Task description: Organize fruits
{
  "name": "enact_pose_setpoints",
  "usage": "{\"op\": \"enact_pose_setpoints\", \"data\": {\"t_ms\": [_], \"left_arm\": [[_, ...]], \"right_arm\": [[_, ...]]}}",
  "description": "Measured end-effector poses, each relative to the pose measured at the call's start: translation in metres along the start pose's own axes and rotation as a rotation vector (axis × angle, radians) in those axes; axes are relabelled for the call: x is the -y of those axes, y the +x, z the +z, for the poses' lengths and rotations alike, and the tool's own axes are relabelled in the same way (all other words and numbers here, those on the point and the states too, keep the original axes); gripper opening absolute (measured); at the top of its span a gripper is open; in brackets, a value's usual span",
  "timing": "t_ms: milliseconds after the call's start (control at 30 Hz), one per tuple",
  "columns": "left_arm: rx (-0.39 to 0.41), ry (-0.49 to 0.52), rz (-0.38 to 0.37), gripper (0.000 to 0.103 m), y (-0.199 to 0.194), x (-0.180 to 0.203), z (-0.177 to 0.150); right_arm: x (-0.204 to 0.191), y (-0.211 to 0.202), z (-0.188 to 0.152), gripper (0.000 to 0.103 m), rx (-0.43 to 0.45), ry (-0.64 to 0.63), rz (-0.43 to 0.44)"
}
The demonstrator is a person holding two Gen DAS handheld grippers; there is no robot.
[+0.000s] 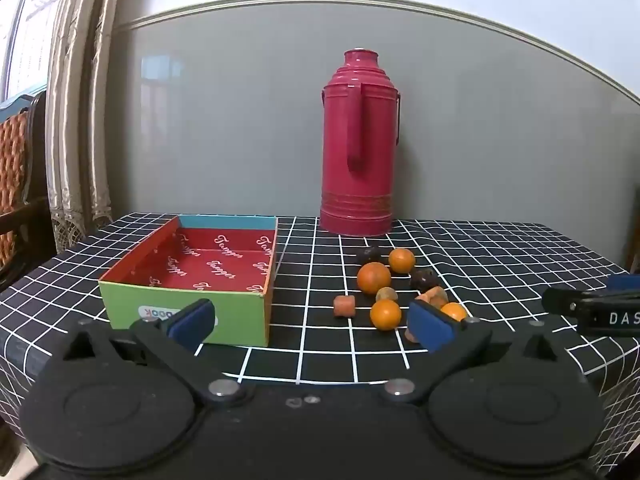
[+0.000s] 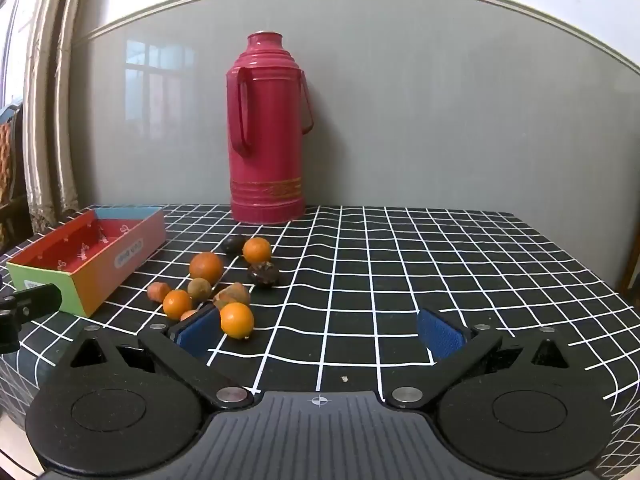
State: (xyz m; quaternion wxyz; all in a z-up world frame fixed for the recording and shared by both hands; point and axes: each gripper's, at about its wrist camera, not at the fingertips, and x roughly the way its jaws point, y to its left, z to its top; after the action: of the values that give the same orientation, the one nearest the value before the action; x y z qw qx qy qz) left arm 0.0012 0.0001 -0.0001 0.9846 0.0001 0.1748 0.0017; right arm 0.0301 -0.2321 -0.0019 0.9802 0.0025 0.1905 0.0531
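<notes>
A pile of small fruits lies on the black checked tablecloth: several oranges (image 1: 373, 277) (image 2: 206, 266), two dark fruits (image 1: 425, 279) (image 2: 263, 274), brownish pieces (image 1: 433, 296) (image 2: 233, 294) and a small orange-red chunk (image 1: 344, 305) (image 2: 158, 291). An open cardboard box (image 1: 188, 308) (image 2: 86, 276) with a red inside stands left of them, empty. My left gripper (image 1: 312, 326) is open and empty, between box and fruits. My right gripper (image 2: 320, 332) is open and empty; its left pad (image 2: 199, 334) is close beside the nearest orange (image 2: 237, 320).
A tall red thermos (image 1: 358, 148) (image 2: 267, 132) stands at the back of the table by the grey wall. A curtain and a chair (image 1: 16, 184) are at the far left. The right gripper's tip shows in the left view (image 1: 592, 308).
</notes>
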Motion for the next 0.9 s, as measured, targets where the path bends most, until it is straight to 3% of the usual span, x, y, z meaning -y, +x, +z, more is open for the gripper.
{"op": "enact_pose_setpoints", "data": {"t_ms": [900], "left_arm": [[0.014, 0.002, -0.008, 0.097, 0.0001, 0.0005, -0.001]], "right_arm": [[-0.0013, 0.0016, 0.0001, 0.103, -0.01, -0.01, -0.002]]}}
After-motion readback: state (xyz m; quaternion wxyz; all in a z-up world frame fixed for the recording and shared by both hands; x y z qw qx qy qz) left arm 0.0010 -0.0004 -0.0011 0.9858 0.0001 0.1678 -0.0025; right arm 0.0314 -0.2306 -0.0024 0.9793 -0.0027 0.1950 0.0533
